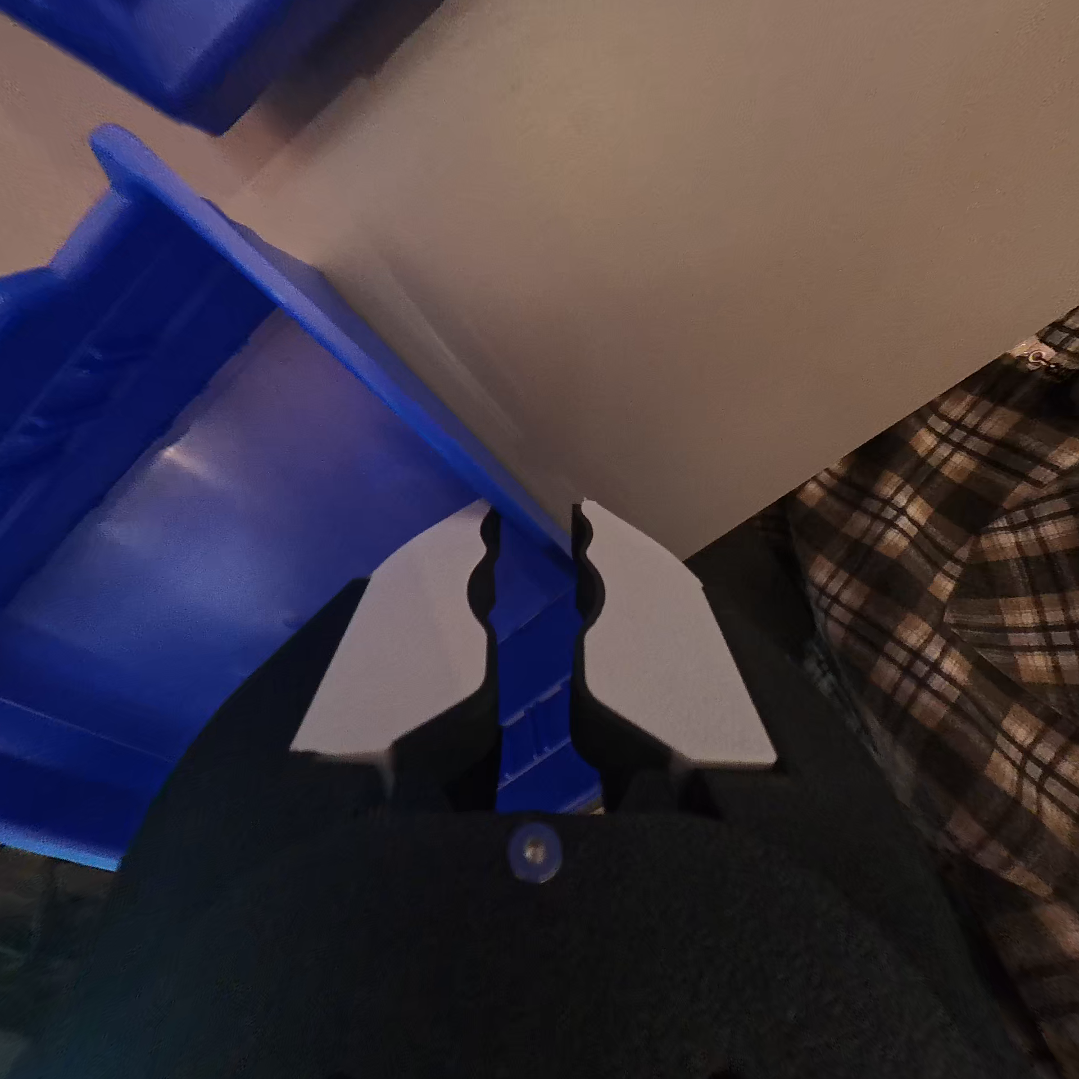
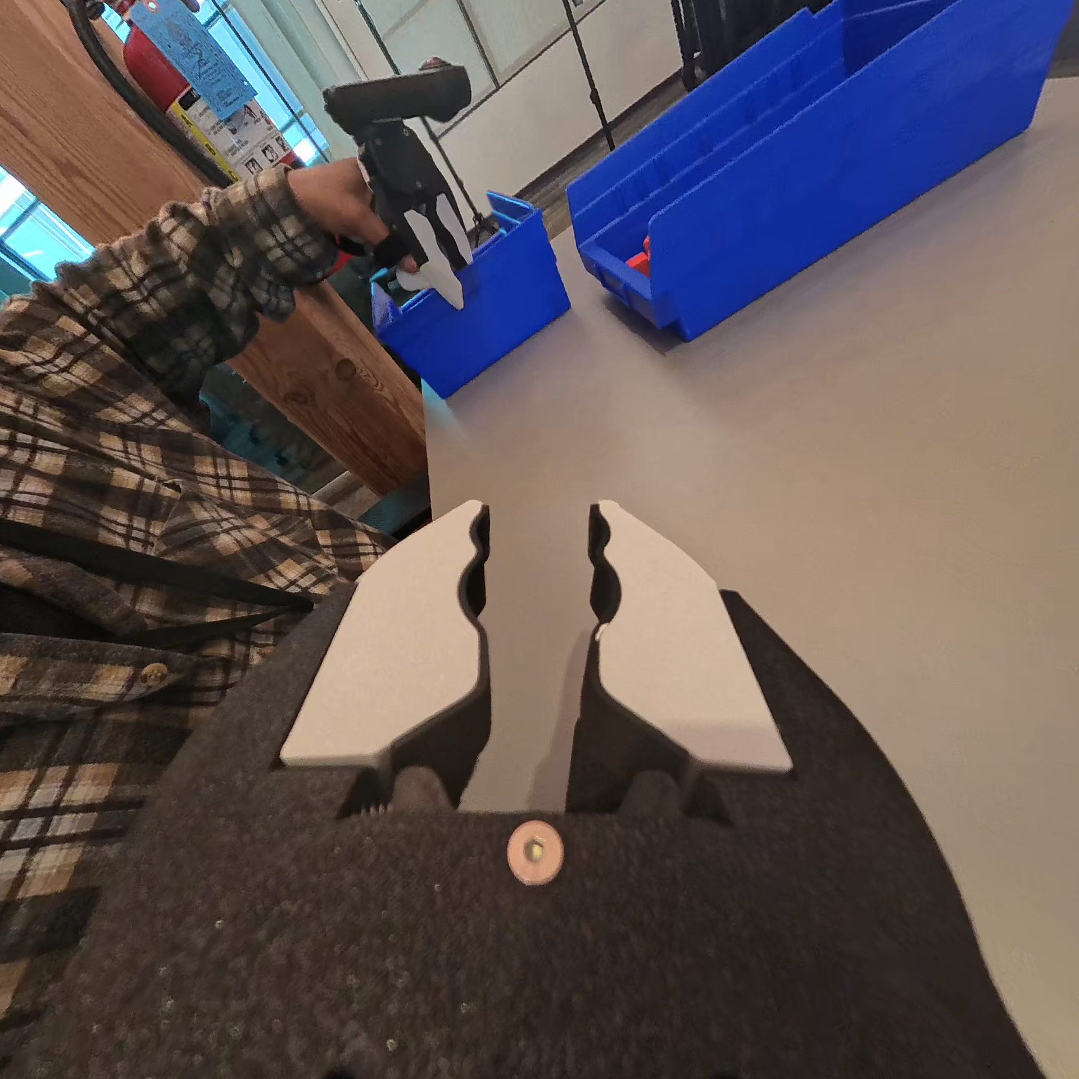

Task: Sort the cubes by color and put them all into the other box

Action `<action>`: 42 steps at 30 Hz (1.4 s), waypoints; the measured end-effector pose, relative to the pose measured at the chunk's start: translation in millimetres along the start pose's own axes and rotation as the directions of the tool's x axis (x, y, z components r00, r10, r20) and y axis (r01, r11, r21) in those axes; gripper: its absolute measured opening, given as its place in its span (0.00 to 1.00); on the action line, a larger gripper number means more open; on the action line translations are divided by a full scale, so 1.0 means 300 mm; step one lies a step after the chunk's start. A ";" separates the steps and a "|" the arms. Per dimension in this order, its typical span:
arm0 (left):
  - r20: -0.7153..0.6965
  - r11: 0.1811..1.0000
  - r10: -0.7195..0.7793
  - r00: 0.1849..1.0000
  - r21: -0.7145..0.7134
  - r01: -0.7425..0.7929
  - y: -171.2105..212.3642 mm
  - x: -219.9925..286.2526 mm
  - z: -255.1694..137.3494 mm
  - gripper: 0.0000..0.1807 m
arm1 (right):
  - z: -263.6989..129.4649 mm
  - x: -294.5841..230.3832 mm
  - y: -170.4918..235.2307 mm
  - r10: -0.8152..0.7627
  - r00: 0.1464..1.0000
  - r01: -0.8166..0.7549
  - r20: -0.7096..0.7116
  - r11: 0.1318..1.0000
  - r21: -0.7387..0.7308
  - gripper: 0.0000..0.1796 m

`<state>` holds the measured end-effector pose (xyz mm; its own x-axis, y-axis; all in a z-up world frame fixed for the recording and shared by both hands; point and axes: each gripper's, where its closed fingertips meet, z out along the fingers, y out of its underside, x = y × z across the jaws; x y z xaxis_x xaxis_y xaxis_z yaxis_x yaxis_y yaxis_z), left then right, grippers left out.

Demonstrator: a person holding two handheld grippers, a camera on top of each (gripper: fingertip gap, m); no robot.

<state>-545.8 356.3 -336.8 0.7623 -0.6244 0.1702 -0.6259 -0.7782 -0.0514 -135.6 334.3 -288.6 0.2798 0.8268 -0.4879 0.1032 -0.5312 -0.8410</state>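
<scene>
My left gripper (image 1: 534,525) is shut on the near wall of the small blue box (image 1: 204,525), one finger inside and one outside. The part of the box's inside that shows is bare. In the right wrist view the left gripper (image 2: 452,280) grips that small blue box (image 2: 496,327) at the table's left edge. A long blue box (image 2: 788,192) with dividers lies to its right, with red cubes (image 2: 639,260) in its near end. It also shows in the left wrist view (image 1: 192,58). My right gripper (image 2: 538,519) is open and empty, low over the grey table (image 2: 759,467).
A wooden post (image 2: 327,362) stands just beyond the table's left edge, by the small box. A person's plaid sleeve (image 2: 175,280) and shirt (image 1: 934,584) fill the left side. A red fire extinguisher (image 2: 157,70) hangs behind the post.
</scene>
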 end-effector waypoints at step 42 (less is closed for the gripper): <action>-0.611 0.793 0.423 0.669 0.607 0.052 -0.788 1.073 -0.241 0.20 | -0.211 0.047 0.036 0.198 0.923 -0.257 -0.330 0.955 -0.146 0.24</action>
<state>-164.2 344.2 -198.8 0.1447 -0.7061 0.6931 -0.3566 -0.6907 -0.6292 -70.0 328.7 -289.8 0.5934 0.5972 -0.5396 0.1659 -0.7468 -0.6440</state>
